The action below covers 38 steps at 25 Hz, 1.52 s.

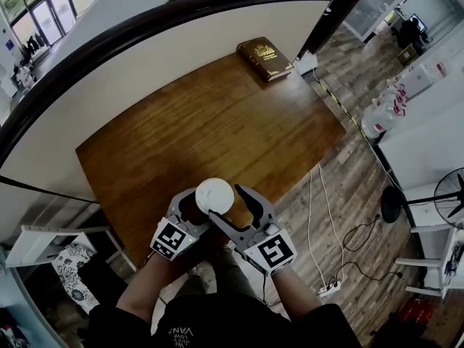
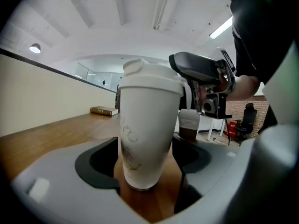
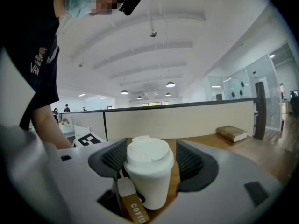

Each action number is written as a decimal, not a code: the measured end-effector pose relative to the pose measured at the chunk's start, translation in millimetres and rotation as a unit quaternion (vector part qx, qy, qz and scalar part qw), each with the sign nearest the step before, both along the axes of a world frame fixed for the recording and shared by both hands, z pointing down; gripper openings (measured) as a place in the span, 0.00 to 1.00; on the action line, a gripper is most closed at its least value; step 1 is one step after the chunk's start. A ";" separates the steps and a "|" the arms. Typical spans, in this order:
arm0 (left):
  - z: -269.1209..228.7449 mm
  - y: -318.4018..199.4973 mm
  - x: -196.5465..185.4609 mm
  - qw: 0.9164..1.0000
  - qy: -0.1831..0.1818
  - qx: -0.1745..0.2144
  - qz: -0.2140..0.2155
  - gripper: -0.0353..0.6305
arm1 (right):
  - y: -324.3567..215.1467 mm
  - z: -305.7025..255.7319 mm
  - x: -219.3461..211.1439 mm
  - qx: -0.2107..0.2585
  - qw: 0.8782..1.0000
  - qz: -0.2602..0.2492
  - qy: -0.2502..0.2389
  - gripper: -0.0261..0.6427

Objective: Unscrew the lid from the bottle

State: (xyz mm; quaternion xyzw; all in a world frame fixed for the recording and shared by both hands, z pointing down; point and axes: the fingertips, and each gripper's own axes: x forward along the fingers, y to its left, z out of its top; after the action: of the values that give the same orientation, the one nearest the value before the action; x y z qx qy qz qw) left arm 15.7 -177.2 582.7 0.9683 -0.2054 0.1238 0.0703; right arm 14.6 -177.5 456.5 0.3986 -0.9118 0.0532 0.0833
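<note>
Can't see into the bottle (image 1: 214,196): white opaque wall, lid (image 1: 215,191) seated on top, so contents unknown. From the head view only the lid's round top shows; the body and base are hidden under it and behind both grippers. Bottle stands upright on the wooden table (image 1: 217,122), near the edge closest to the person, well apart from the brown book (image 1: 264,58) at the far corner. Left gripper (image 1: 194,207): jaws spread, bottle (image 2: 145,139) standing between them with table showing on each side of the base, pads not pressing. Right gripper (image 1: 235,207): jaws also spread, bottle (image 3: 148,176) between them, ribbed pads clear of the lid (image 3: 148,154). A brown strip (image 3: 133,204) with a white tab sits in front of the bottle in the right gripper view; print reads "COFFE", the rest cut off by the frame edge, and I can't tell how it's attached. Faint grey marking on the bottle wall in the left gripper view, too smeared to read
</note>
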 end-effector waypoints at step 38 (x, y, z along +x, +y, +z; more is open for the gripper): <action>0.9 -4.0 11.3 0.999 0.005 0.034 -0.011 0.59 | 3.1 9.2 -13.5 -0.016 0.827 -0.557 0.067 0.49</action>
State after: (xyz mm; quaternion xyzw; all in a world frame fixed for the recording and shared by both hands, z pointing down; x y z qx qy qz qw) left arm 27.0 -181.1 583.5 0.9685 -0.2195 0.1109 0.0397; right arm 1.1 -174.4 465.7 -0.1763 -0.9701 -0.0141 0.1660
